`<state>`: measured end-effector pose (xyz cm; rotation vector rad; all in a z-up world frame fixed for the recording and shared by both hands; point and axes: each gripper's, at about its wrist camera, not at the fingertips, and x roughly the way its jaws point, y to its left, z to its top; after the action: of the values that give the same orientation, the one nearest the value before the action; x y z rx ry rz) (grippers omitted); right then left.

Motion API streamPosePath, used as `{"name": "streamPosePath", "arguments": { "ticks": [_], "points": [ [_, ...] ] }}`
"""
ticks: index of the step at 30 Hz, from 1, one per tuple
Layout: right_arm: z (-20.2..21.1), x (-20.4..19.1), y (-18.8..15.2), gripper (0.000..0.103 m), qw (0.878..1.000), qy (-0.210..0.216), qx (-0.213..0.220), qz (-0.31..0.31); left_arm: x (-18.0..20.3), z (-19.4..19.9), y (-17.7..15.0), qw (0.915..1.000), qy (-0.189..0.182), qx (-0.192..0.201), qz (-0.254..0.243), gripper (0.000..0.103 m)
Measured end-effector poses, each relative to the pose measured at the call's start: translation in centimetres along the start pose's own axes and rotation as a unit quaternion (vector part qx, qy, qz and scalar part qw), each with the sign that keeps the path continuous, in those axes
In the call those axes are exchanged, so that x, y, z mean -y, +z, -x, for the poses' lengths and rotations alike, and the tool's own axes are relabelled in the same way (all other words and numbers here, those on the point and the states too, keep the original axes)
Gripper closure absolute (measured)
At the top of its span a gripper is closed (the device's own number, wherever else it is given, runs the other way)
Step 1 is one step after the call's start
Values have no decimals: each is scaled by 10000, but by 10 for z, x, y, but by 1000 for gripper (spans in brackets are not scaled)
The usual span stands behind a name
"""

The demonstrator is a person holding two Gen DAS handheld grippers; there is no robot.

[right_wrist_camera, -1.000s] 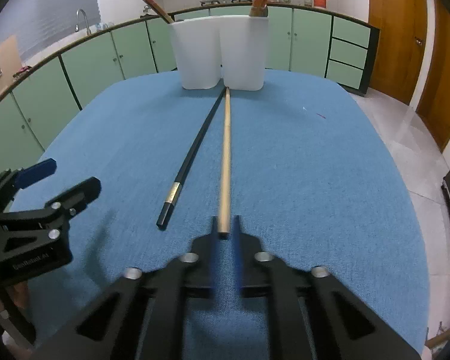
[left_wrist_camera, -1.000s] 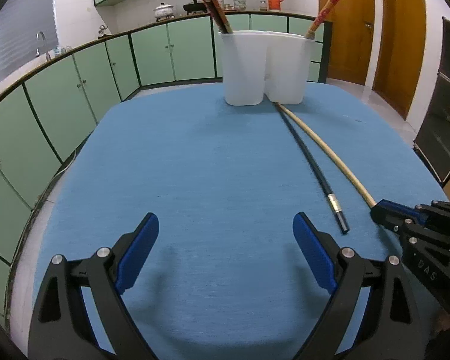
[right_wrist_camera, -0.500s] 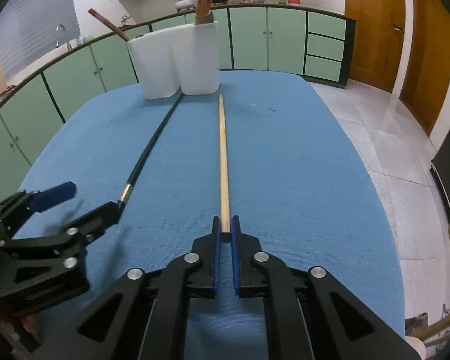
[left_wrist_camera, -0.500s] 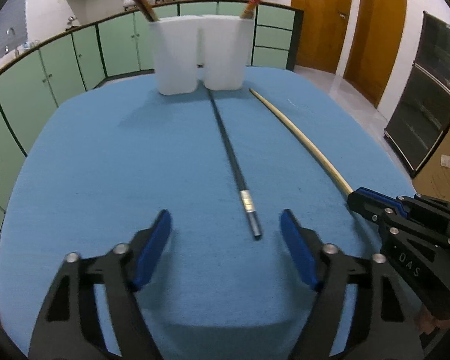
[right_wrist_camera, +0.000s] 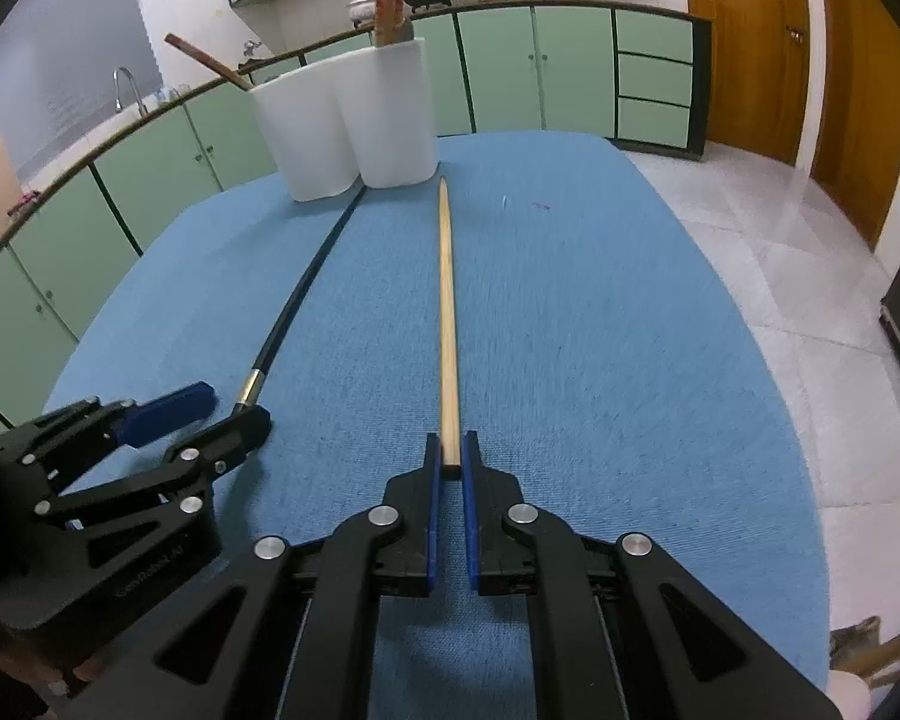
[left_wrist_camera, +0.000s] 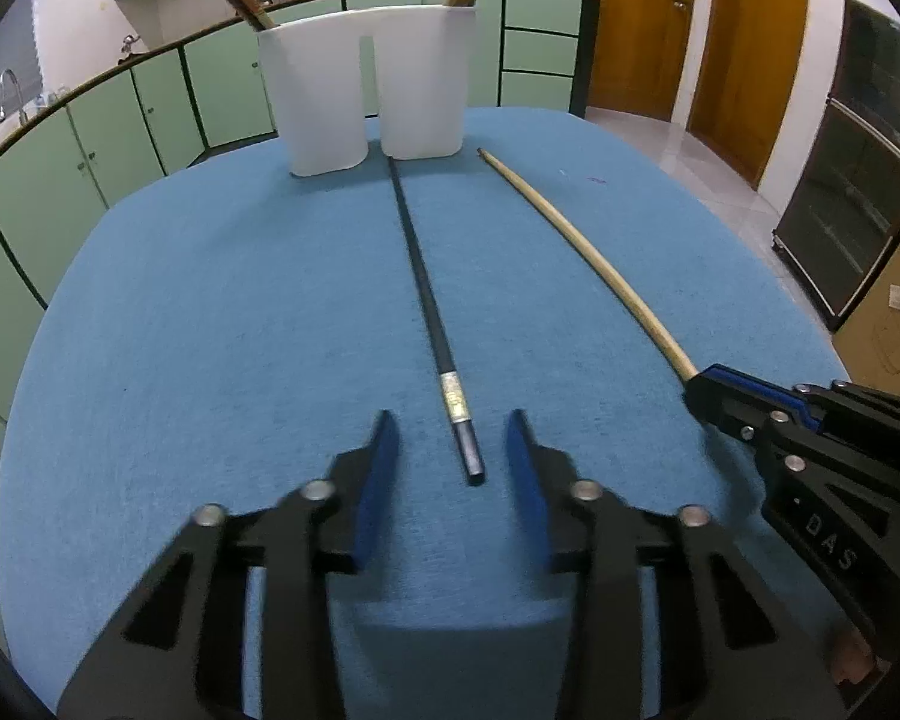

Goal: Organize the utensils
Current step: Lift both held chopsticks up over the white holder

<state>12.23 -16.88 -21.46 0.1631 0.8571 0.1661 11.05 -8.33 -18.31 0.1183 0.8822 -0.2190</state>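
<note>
A black chopstick [left_wrist_camera: 432, 312] and a light wooden chopstick [left_wrist_camera: 594, 258] lie on the blue cloth, pointing at a white two-cup holder [left_wrist_camera: 366, 84] that has red-brown chopsticks in it. My left gripper [left_wrist_camera: 450, 438] is open, its fingers on either side of the black chopstick's near end without touching it. My right gripper [right_wrist_camera: 449, 456] is shut on the near end of the wooden chopstick [right_wrist_camera: 447, 312], which rests along the cloth. In the right wrist view the black chopstick [right_wrist_camera: 300, 294] runs to the left gripper [right_wrist_camera: 222, 420], and the holder [right_wrist_camera: 354, 120] stands at the far end.
The blue table [left_wrist_camera: 210, 330] ends close behind the holder and drops off at both sides. Green kitchen cabinets [left_wrist_camera: 120, 132] curve round the back left. Wooden doors [left_wrist_camera: 690, 30] and a dark cabinet [left_wrist_camera: 846, 192] stand to the right. Tiled floor [right_wrist_camera: 780, 252] lies right of the table.
My left gripper swung right and came down over the black chopstick's near end, its fingers narrowing. My right gripper stayed shut on the wooden chopstick, whose far tip drew away from the holder.
</note>
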Motion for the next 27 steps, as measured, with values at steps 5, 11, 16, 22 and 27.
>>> {"name": "streamPosePath", "arguments": {
  "ticks": [5, 11, 16, 22, 27],
  "points": [
    [3, 0, 0, 97, 10000, 62, 14, -46, 5, 2, -1, 9999, 22, 8, -117, 94],
    [23, 5, 4, 97, 9997, 118, 222, -81, -11, 18, 2, 9998, -4, 176, 84, 96],
    [49, 4, 17, 96, 9986, 86, 520, 4, -17, 58, 16, 9975, 77, 704, 30, 97],
    [82, 4, 37, 97, 9959, 15, 895, 122, -24, 103, 37, 9914, 64, 1308, 49, 97],
    [111, 0, 54, 97, 9922, -47, 1205, 324, -27, 136, 50, 9845, 50, 1747, 126, 97]
  ]
}}
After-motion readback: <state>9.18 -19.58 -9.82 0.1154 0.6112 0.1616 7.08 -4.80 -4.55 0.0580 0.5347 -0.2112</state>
